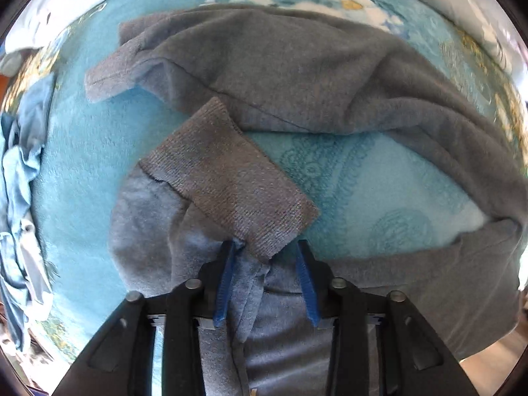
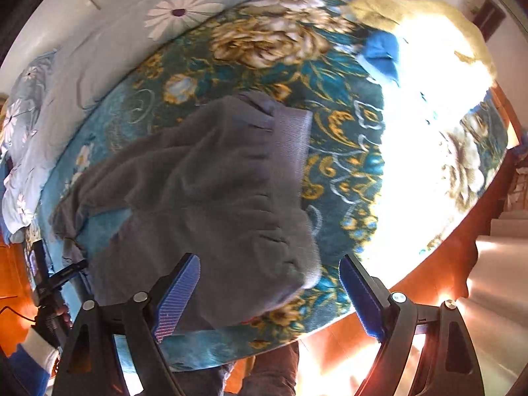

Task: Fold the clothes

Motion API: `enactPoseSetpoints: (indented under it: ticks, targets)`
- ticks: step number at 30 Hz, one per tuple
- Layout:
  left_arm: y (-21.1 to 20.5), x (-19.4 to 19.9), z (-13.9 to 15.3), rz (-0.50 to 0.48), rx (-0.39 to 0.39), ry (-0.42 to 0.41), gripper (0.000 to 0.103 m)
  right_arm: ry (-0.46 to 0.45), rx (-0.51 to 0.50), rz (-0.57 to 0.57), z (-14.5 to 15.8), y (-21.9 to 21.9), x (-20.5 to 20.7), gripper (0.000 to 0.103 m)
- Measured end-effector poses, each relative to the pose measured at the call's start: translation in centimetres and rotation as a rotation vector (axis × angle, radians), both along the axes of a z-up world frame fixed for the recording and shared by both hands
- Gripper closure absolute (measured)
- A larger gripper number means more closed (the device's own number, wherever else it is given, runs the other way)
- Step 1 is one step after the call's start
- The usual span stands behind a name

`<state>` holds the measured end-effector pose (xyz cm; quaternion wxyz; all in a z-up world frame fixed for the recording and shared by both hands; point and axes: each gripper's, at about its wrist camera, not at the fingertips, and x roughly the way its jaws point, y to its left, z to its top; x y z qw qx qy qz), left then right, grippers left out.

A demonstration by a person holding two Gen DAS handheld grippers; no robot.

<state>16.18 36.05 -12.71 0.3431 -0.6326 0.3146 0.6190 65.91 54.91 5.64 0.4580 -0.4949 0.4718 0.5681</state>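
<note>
Left gripper (image 1: 267, 250) jaws stand partly open around a fold of the grey fleece sweater (image 1: 297, 76); right gripper (image 2: 269, 269) jaws gape wide, empty, above it. Sweater sprawls across the teal floral bed blanket (image 2: 330, 76).

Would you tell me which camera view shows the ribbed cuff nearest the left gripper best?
The left wrist view: the ribbed cuff lies large and unobstructed just ahead of the left gripper. The right wrist view shows a different ribbed edge of the grey sweater.

Sweatshirt (image 1: 297, 76) lies on the blanket (image 1: 92, 151), pile of clothes (image 1: 19, 178) left.
</note>
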Motion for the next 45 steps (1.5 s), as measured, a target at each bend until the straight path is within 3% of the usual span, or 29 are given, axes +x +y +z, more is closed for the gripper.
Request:
enactPoseSetpoints:
  ticks: [1, 4, 10, 16, 21, 28, 30, 33, 36, 38, 39, 40, 45]
  targets:
    - [-0.4, -0.4, 0.2, 0.019, 0.013, -0.012, 0.085, 0.005, -0.001, 0.009, 0.0, 0.1, -0.8, 0.014]
    - [-2.2, -2.0, 1.4, 0.107, 0.078, -0.062, 0.091, 0.021, 0.000, 0.035, 0.0, 0.2, -2.9, 0.014]
    - [-7.1, -5.0, 5.3, 0.282, 0.224, -0.092, 0.092, 0.047, -0.015, 0.109, -0.7, 0.4, -7.8, 0.014]
    - [-14.5, -9.7, 8.7, 0.548, 0.302, -0.061, 0.092, 0.059, -0.022, 0.198, -1.1, 0.1, -11.8, 0.014]
    - [-21.0, -11.7, 8.7, 0.666, 0.237, -0.002, 0.092, 0.065, -0.027, 0.232, -1.4, 0.2, -13.5, 0.014]
    - [-25.8, -12.4, 4.2, 0.738, 0.039, 0.010, 0.092, 0.052, -0.041, 0.240, -1.8, 0.4, -14.3, 0.014]
    - [-26.3, -12.5, 3.7, 0.747, 0.022, -0.012, 0.092, 0.049, -0.044, 0.237, -1.9, 0.3, -14.3, 0.014]
    - [-26.0, -12.2, 4.7, 0.729, 0.050, -0.030, 0.092, 0.043, -0.043, 0.236, -1.9, 0.3, -14.2, 0.014]
    - [-23.8, -11.9, 7.1, 0.662, 0.126, -0.039, 0.092, 0.040, -0.039, 0.219, -1.8, 0.4, -13.9, 0.014]
    - [-21.5, -12.3, 8.3, 0.619, 0.208, -0.072, 0.085, 0.040, -0.038, 0.204, -1.9, 0.5, -13.7, 0.014]
    - [-20.1, -12.9, 8.5, 0.613, 0.245, -0.099, 0.073, 0.041, -0.038, 0.198, -2.0, 0.6, -13.6, 0.014]
    - [-18.2, -13.6, 8.4, 0.617, 0.279, -0.133, 0.063, 0.041, -0.039, 0.195, -2.0, 0.6, -13.6, 0.014]
    - [-8.6, -17.3, 5.7, 0.730, 0.413, -0.304, 0.059, 0.038, -0.041, 0.195, -2.1, 0.8, -13.3, 0.014]
